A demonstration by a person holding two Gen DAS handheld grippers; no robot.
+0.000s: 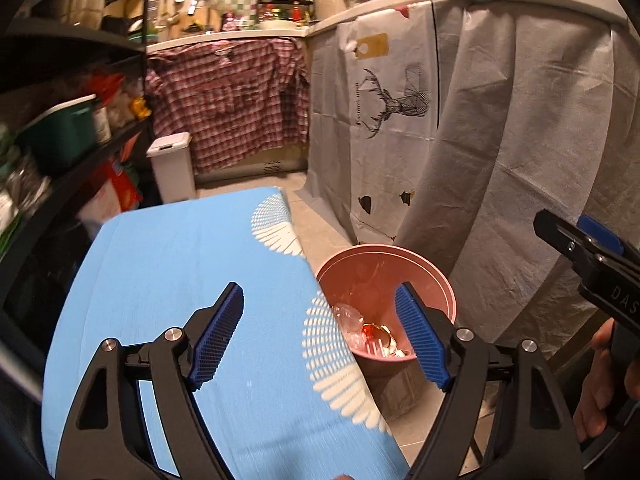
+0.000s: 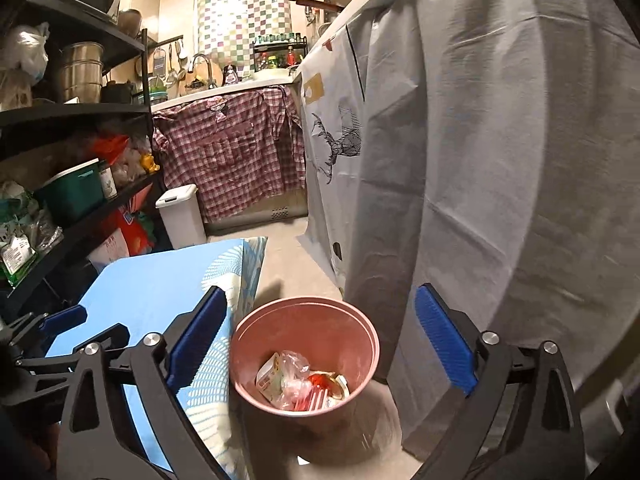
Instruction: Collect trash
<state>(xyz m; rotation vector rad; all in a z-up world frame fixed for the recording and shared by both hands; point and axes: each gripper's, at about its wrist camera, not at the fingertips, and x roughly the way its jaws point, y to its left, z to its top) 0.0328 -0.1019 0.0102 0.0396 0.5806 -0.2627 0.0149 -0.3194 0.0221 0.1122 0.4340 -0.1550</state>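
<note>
A pink bin [image 1: 432,276] stands on the floor beside the blue table [image 1: 168,280]. It holds crumpled wrappers and plastic trash [image 1: 372,336]. My left gripper [image 1: 320,320] is open and empty, over the table's right edge and the bin's near rim. My right gripper [image 2: 320,332] is open and empty, above the bin [image 2: 360,320], looking down at the trash [image 2: 300,384] inside. The right gripper also shows at the right edge of the left wrist view [image 1: 576,240]. The left gripper's fingers [image 2: 64,316] show at the left of the right wrist view.
A grey cloth [image 2: 500,160] hangs from a counter, right of the bin. A white lidded bin [image 1: 172,164] stands beyond the table by the black shelves [image 1: 60,148]. A plaid cloth [image 2: 236,152] hangs at the back. Tiled floor [image 2: 288,264] lies between table and cloth.
</note>
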